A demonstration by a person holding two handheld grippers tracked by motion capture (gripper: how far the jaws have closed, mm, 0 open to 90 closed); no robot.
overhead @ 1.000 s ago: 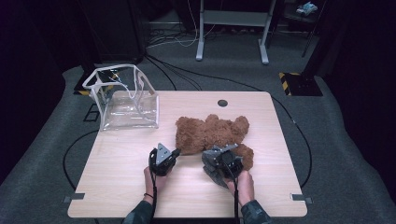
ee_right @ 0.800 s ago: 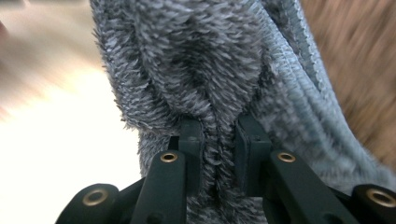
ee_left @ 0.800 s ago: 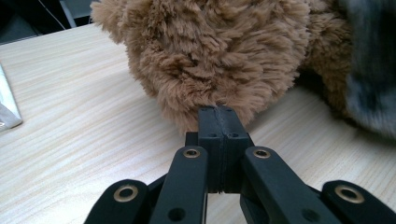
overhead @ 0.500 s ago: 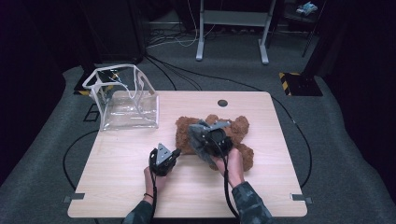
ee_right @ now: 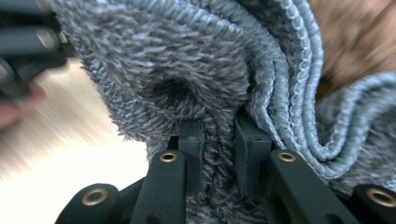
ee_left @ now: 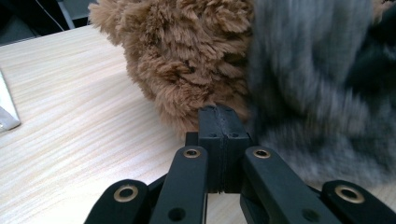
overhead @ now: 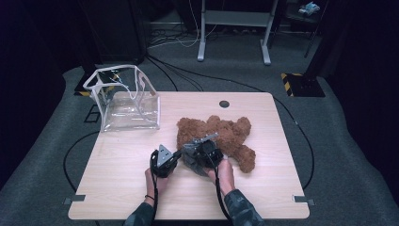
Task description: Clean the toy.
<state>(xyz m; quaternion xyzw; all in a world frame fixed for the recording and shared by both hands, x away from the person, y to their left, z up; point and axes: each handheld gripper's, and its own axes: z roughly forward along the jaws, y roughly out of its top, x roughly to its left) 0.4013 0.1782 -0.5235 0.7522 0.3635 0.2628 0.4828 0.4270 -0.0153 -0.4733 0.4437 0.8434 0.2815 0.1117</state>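
High view: teddy (overhead: 221, 134) lies on the table (overhead: 122, 188) right of centre, w/ a clear bag (overhead: 124, 101) well apart at the far left corner. Both hands sit at the teddy's near-left side. R gripper (overhead: 203, 153) carries a bunched grey knit (overhead: 190, 160) against the fur; L gripper (overhead: 165, 160) is just beside it, low on the wood.

L gripper view: L gripper (ee_left: 219, 126) is clenched, pads flat together, nothing between them. Tips touch or almost touch the teddy (ee_left: 187, 60) at its low edge; can't tell if any fur is pinched. The knit (ee_left: 317, 93) hangs blurred just to the side.

R gripper view: R gripper (ee_right: 219, 135) grasps the knit (ee_right: 187, 70), a thick fold squeezed between the pads w/ a ribbed hem looping off to one side. Brown fur shows behind.

Judgement: step looks like getting the knit onto the teddy. To do it well, keep the R grip on the hem, not the bulk, so the opening stays findable. L should free its tips and take the opposite hem, spreading it before pulling over a limb. Go slow; fur drags.
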